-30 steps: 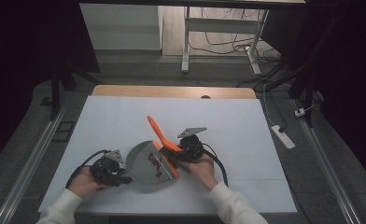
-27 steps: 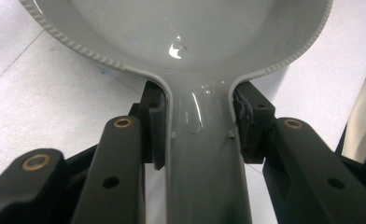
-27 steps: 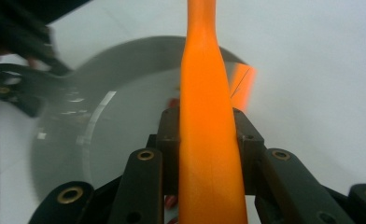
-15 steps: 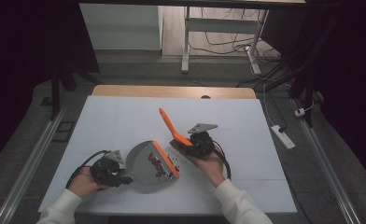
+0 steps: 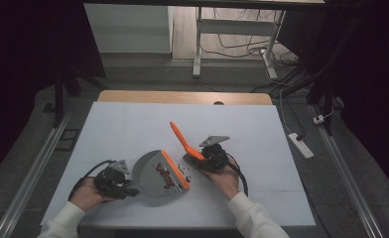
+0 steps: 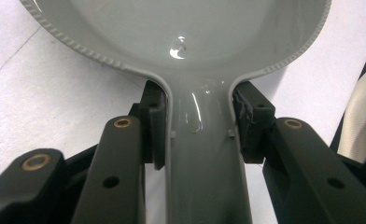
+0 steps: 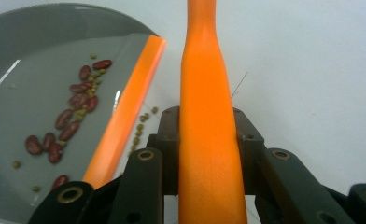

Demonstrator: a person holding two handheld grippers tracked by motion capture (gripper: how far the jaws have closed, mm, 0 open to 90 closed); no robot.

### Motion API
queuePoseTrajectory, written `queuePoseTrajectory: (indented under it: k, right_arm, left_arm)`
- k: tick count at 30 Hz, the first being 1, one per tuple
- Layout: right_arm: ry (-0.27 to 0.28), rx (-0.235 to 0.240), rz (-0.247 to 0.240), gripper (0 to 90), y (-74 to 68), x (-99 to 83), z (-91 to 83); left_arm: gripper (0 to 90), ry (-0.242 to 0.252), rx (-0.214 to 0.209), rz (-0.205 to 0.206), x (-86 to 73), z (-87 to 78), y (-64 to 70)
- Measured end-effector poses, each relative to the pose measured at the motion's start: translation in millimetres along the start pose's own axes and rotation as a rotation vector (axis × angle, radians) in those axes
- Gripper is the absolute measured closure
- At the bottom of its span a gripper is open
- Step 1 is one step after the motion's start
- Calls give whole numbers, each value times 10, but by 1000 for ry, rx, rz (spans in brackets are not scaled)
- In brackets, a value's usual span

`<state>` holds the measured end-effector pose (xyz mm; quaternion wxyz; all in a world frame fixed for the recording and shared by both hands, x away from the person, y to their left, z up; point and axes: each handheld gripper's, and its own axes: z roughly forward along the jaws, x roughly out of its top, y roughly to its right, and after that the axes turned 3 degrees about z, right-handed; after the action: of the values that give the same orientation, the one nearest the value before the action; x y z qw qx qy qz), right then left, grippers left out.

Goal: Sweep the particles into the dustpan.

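— Jaws on both sides are clamped: the left gripper (image 5: 114, 181) pinches the grey dustpan (image 5: 155, 172) by the neck of its handle, and the right gripper (image 5: 213, 156) squeezes the orange brush handle (image 5: 184, 140). Where does the load sit?

— Low and centre in the high view, on the white table cover (image 5: 133, 124). Red beans (image 5: 163, 174) lie inside the pan, close behind its orange lip (image 5: 175, 169). A few small green bits (image 5: 185, 171) lie loose on the cover just beyond that lip, between pan and brush.

— So what might spoil it?

— I'd judge the beans the weak point. They rest near the open edge, so any forward tilt of the pan could roll them back out. A hard stroke could also flick the green bits sideways rather than in.

— And the grips?

— The pan's neck is smooth and glossy; a twist of the hand might let it turn between the pads (image 6: 154, 126). The brush handle looks seated deep, less of a worry.

— Which camera tells you what?

— The right gripper view separates beans (image 7: 78, 105) from tiny green grains (image 7: 141, 128) at the lip (image 7: 125, 112); from above they blur together. The left gripper view shows the pad contact on the neck (image 6: 202, 140) and the ribbed rim. The high view gives the brush slanting up and away toward the upper left, and both hands at the bottom.
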<state>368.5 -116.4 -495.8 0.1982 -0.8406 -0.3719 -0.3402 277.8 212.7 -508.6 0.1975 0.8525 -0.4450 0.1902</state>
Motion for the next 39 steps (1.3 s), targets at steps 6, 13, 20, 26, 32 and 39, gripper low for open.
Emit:
queuePoseTrajectory:
  k: [6, 13, 20, 26, 32, 39]
  right_arm:
    - [-4, 41, -20, 699, -157, 17, 52]
    - [32, 184, 29, 700, -339, 55, 77]
    - [90, 152, 3, 700, -314, 130, -66]
    - [72, 39, 8, 700, -93, 73, -103]
    - [36, -5, 12, 699, -23, 32, -43]
    - [23, 5, 5, 700, -45, 37, 76]
  left_arm:
    - [617, -3, -1, 3, 8, 11, 1]
    - [617, -4, -1, 6, 9, 18, 0]
    - [617, -5, -2, 8, 5, 16, 0]
    - [617, -4, -2, 8, 3, 9, 5]
    - [617, -7, -1, 8, -15, -17, 27]
    - [617, -10, 1, 10, -17, -18, 40]
